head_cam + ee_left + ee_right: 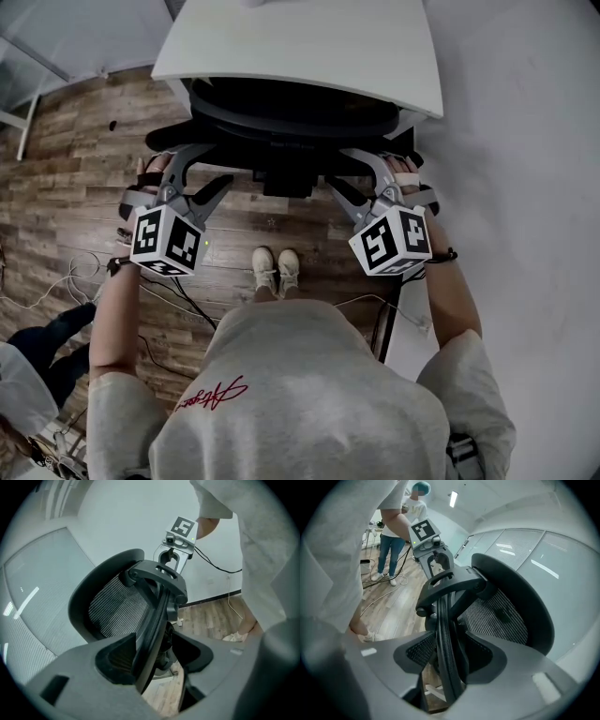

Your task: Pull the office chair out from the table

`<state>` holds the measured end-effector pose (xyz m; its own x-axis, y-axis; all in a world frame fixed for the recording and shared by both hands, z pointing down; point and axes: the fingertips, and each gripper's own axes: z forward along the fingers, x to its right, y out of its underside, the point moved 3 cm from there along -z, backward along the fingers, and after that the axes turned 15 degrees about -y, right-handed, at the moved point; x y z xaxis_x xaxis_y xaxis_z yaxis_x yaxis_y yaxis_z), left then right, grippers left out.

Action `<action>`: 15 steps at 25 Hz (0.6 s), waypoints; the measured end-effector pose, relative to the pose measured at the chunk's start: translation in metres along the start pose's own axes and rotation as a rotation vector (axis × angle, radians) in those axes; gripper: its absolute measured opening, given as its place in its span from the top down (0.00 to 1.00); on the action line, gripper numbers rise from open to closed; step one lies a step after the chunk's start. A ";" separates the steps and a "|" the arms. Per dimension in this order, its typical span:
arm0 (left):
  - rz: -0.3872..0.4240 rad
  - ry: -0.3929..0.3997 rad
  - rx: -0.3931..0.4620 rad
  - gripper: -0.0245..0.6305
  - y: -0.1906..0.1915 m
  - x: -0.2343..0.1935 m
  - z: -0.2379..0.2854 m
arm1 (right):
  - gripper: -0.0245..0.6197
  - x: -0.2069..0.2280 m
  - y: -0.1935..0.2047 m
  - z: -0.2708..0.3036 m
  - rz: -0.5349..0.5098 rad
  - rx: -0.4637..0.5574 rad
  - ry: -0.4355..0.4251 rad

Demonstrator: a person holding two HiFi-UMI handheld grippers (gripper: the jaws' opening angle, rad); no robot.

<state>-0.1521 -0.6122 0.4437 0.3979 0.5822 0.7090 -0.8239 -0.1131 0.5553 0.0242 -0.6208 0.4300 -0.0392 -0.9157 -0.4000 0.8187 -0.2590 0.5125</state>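
A black mesh office chair (300,112) is tucked under the white table (309,42), with only its backrest top and frame showing. My left gripper (199,173) reaches to the backrest's left side and my right gripper (361,173) to its right side. In the left gripper view, the backrest's (117,606) thin rim runs between the jaws of my left gripper (154,660), with a gap beside it. In the right gripper view, the rim of the backrest (497,616) also passes between the spread jaws of my right gripper (450,656).
My shoes (277,267) stand on the wood floor just behind the chair. Cables (56,291) trail over the floor at the left, near another person (37,356). A white wall runs along the right. A glass partition (33,597) stands behind the table.
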 end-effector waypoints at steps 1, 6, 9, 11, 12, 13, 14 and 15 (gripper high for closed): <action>0.019 0.005 -0.006 0.59 0.000 0.001 0.002 | 0.66 0.000 0.001 0.002 -0.008 -0.012 -0.005; 0.105 0.019 -0.031 0.59 0.001 0.005 0.008 | 0.66 -0.001 0.004 0.009 -0.037 -0.052 -0.012; 0.156 0.022 -0.049 0.59 0.003 0.009 0.014 | 0.66 -0.001 0.007 0.014 -0.052 -0.074 -0.019; 0.200 0.017 -0.065 0.59 0.005 0.010 0.017 | 0.66 0.000 0.009 0.017 -0.074 -0.097 -0.017; 0.221 0.013 -0.074 0.59 0.006 0.010 0.018 | 0.66 0.001 0.010 0.019 -0.092 -0.113 -0.012; 0.240 0.010 -0.083 0.60 0.006 0.010 0.019 | 0.66 0.001 0.011 0.020 -0.113 -0.131 -0.008; 0.257 0.010 -0.092 0.60 0.007 0.011 0.019 | 0.66 0.000 0.011 0.022 -0.131 -0.147 -0.006; 0.273 0.014 -0.102 0.60 0.008 0.012 0.020 | 0.66 -0.001 0.012 0.024 -0.144 -0.160 -0.010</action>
<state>-0.1458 -0.6222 0.4652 0.1509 0.5523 0.8199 -0.9362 -0.1864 0.2979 0.0203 -0.6307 0.4549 -0.1670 -0.8760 -0.4525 0.8845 -0.3359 0.3237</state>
